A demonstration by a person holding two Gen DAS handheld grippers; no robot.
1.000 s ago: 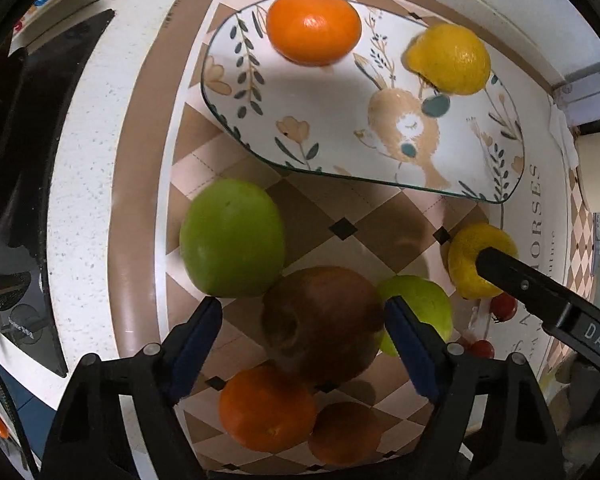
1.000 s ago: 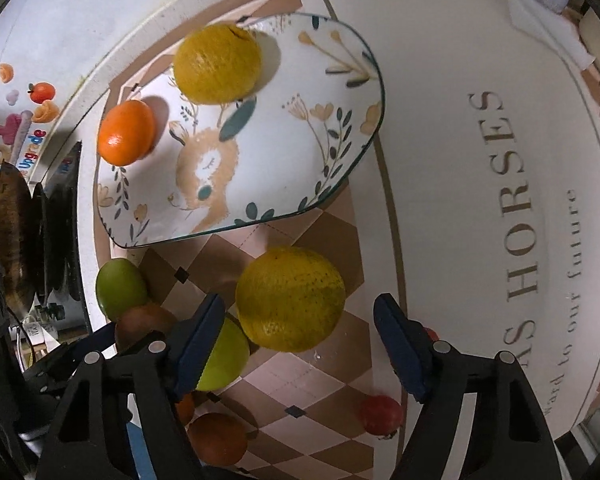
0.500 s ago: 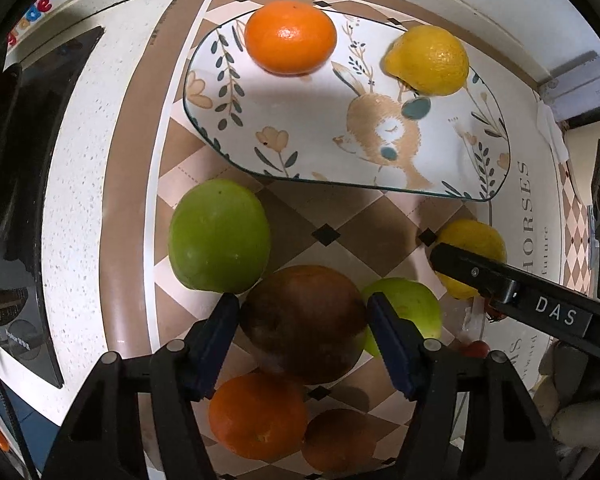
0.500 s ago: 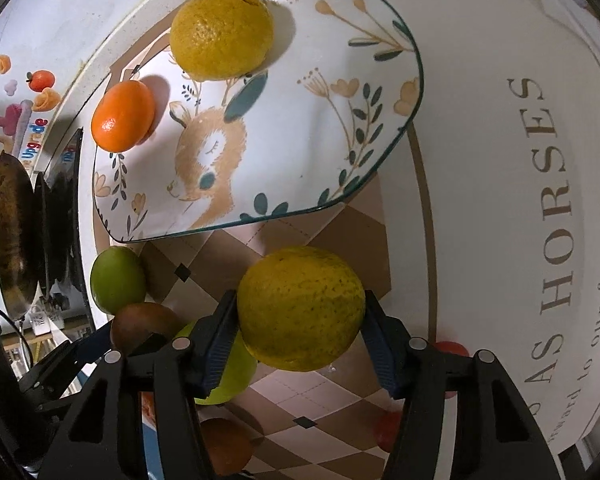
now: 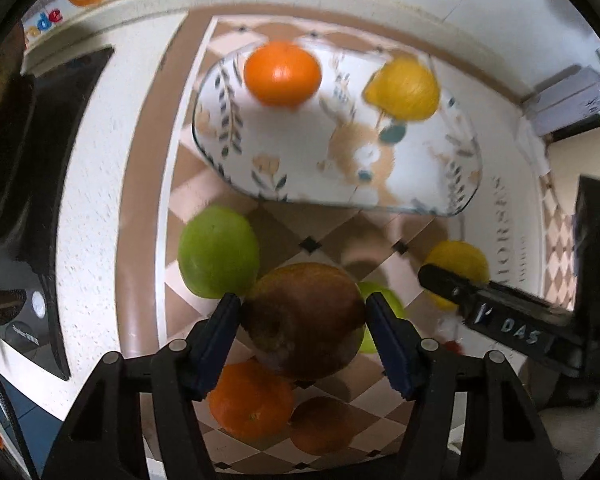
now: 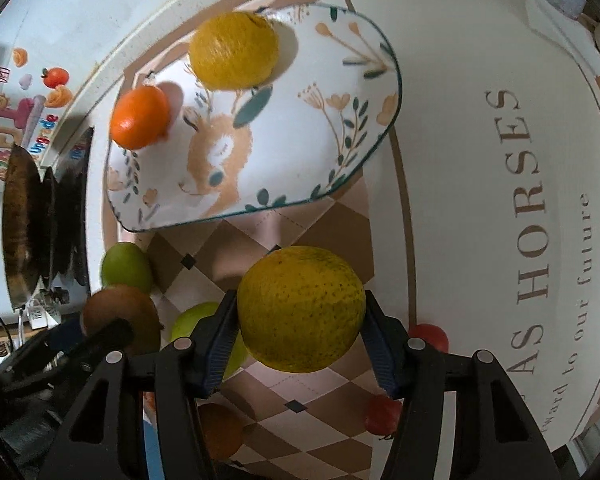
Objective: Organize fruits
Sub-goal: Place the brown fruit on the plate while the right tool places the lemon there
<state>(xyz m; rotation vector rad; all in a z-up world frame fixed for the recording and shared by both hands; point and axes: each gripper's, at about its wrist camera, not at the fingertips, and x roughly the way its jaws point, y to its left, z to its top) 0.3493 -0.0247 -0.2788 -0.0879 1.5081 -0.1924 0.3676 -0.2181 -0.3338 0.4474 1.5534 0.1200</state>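
two fruits were on the plate (image 6: 364, 120): an orange (image 6: 140, 117) and a lemon (image 6: 234, 50). my left gripper (image 5: 302, 320) had clamped a brown fruit (image 5: 306, 318), my right gripper (image 6: 300, 324) a yellow citrus (image 6: 300, 308); i judged both lifted. several fruits waited on the counter (image 6: 480, 160).

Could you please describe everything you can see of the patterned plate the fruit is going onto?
The plate is a long oval with rounded ends, white and glossy like ceramic, with a thin dark green rim. It is printed with a tan fawn at its middle and sprigs of leaves and flowers around it. It lies flat on the checked brown mat. An orange sits at one end and a yellow citrus along the far edge; the rest is bare. Neither gripper touches it.
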